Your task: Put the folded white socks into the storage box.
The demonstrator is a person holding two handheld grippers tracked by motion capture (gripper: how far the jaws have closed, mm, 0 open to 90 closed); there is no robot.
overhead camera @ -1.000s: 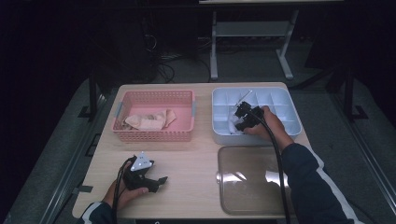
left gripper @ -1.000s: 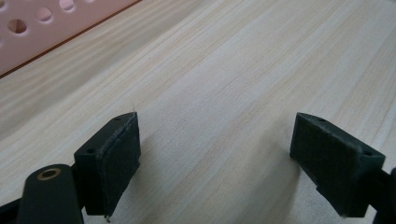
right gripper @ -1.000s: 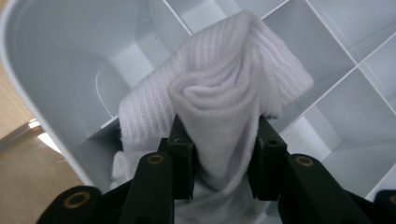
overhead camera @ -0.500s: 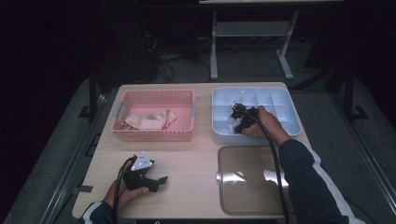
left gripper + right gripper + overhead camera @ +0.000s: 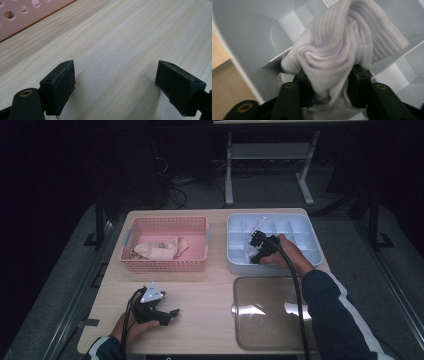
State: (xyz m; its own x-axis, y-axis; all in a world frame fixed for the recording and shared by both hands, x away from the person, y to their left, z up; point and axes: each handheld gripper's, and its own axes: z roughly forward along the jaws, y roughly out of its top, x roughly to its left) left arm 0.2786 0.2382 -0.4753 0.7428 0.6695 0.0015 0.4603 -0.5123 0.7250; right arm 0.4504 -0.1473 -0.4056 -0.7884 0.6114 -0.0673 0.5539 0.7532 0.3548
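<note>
Dark floor surrounds a pale wooden desk (image 5: pixel 210 290) carrying a pink basket (image 5: pixel 165 265) of beige socks, a grey divided organiser tray (image 5: pixel 310 232) and its clear lid (image 5: pixel 267 312). The right hand-held gripper (image 5: pixel 329 82) is inside the tray, its jaws just easing apart around a bunched white ribbed sock (image 5: pixel 344 47) that sits over a divider. This looks like the release step; next, it should open fully and lift clear. The left hand-held gripper (image 5: pixel 115 85) rests wide and empty on the desk.
</note>
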